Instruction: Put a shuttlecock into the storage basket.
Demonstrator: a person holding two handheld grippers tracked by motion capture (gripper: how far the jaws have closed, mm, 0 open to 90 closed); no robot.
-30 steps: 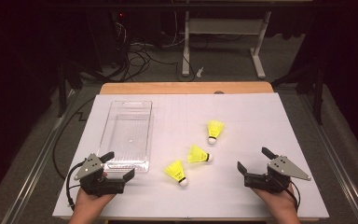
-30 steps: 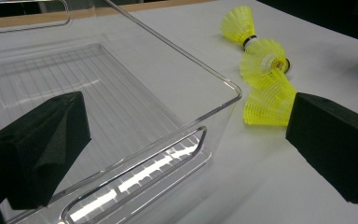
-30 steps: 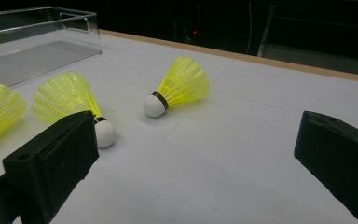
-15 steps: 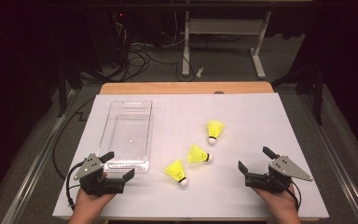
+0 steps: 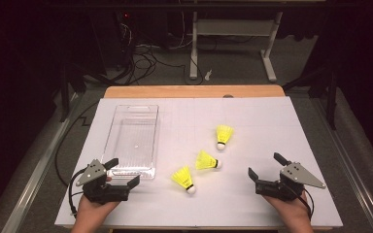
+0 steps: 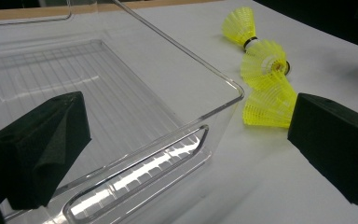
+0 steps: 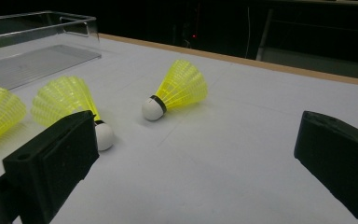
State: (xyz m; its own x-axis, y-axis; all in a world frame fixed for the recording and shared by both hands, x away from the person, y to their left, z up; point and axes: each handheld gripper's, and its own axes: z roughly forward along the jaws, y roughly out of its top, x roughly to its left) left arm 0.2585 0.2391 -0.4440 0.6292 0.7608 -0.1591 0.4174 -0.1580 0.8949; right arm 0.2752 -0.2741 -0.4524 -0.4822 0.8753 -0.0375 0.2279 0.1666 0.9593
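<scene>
Resting at the near edge of the counter [image 5: 252, 116], both tools are sitting idle with nothing between their jaws. Left hand-held gripper [image 5: 125, 174] is lying just off the near end of the clear tray [image 5: 126, 172], jaws spread wide apart and empty; in the left gripper view the tray's handle cut-out is lying right between the two black jaws. Right hand-held gripper [image 5: 264, 166] is sitting well to the right of the yellow cluster, jaws likewise wide open and empty.

Three yellow shuttlecocks are lying on their sides on the white sheet, between the two tools and to the right of the tray, none inside it. Placement is reading as a start layout: tray on the left as the receiver, the shuttlecocks loose within reach of either hand.

Axes, high view:
- near shuttlecock [image 5: 183, 177]: long axis slanting, cork tip pointing toward the person and slightly right, skirt away toward the tray.
- middle shuttlecock [image 5: 206, 160]: axis running roughly across the counter, cork pointing right, toward the right hand-held gripper.
- far shuttlecock [image 5: 223, 134]: axis running near-to-far, cork toward the person, skirt toward the far edge.

Middle and near ones are lying just beside each other; touching or not, cannot tell. Corks are likely offering the firmer grip.
</scene>
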